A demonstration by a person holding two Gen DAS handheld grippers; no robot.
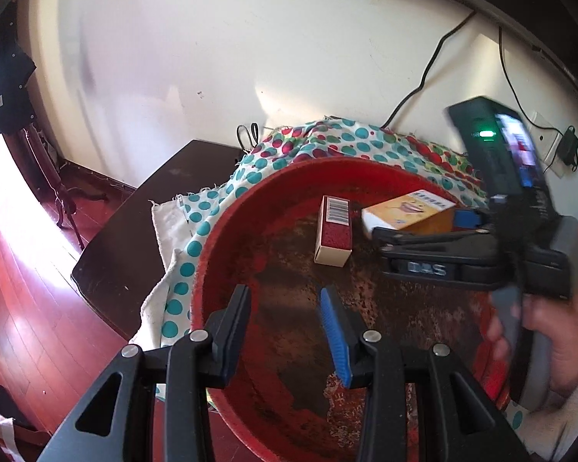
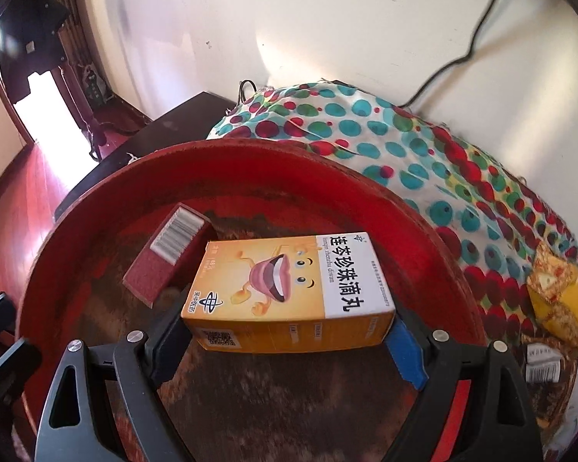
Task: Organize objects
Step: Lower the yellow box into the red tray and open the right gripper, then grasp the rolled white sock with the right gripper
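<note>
Left wrist view: the left gripper (image 1: pixel 289 327) hovers empty, jaws apart, over a red tray (image 1: pixel 227 231) holding a red box (image 1: pixel 333 236).

Right wrist view: the right gripper (image 2: pixel 289 331) clasps an orange medicine box (image 2: pixel 293 292) (apparently just above the tray floor); a yellow packet (image 2: pixel 555 296) awaits on the dotted cloth (image 2: pixel 404 146).

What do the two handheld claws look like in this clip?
Both are black plastic with angular linkage arms and silver pivot pins. The left claw and right claw each have one black finger and one with a ribbed blue pad. The right claw carries raised "D&S" lettering, a grey handle and a phone-like screen beside a green light.
</note>
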